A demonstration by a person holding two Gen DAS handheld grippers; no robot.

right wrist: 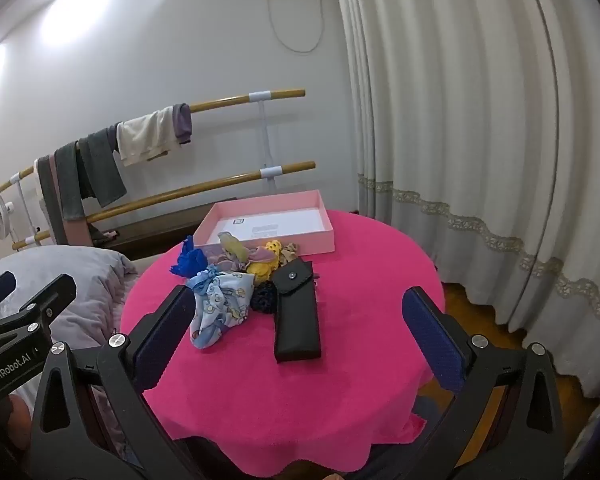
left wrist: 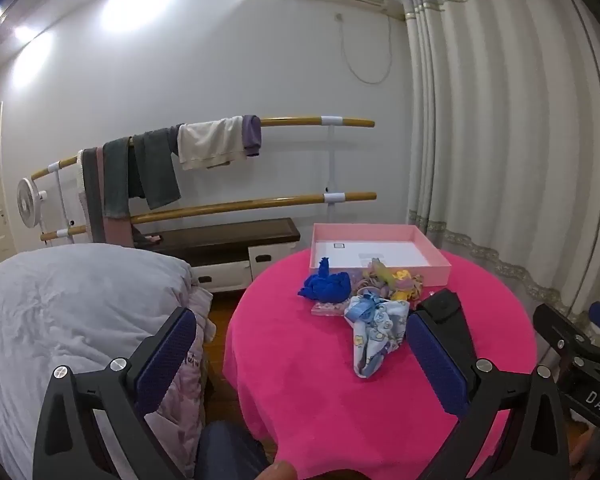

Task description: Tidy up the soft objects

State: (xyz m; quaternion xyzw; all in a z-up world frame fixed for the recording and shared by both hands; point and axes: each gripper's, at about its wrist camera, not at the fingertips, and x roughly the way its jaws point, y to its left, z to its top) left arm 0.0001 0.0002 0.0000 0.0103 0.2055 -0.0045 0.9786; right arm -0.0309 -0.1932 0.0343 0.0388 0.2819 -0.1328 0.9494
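Observation:
A heap of soft items lies on the round pink-covered table (left wrist: 340,392) (right wrist: 360,360): a royal-blue cloth (left wrist: 326,285) (right wrist: 190,261), a light-blue printed cloth (left wrist: 374,334) (right wrist: 220,308), a yellow piece (right wrist: 262,266), a dark knitted ball (right wrist: 265,298) and pale fabric bits. Behind the heap stands an open pink box (left wrist: 380,250) (right wrist: 268,224) with only a white sheet in it. A black case (right wrist: 298,316) (left wrist: 440,306) lies beside the heap. My left gripper (left wrist: 300,360) and right gripper (right wrist: 296,338) both hover open near the table's front, holding nothing.
A bed with a grey quilt (left wrist: 72,320) stands left of the table. Along the wall, wooden rails (left wrist: 260,204) carry hanging clothes above a dark bench (left wrist: 228,236). Curtains (right wrist: 480,140) hang at the right. A small fan (left wrist: 30,202) stands at the far left.

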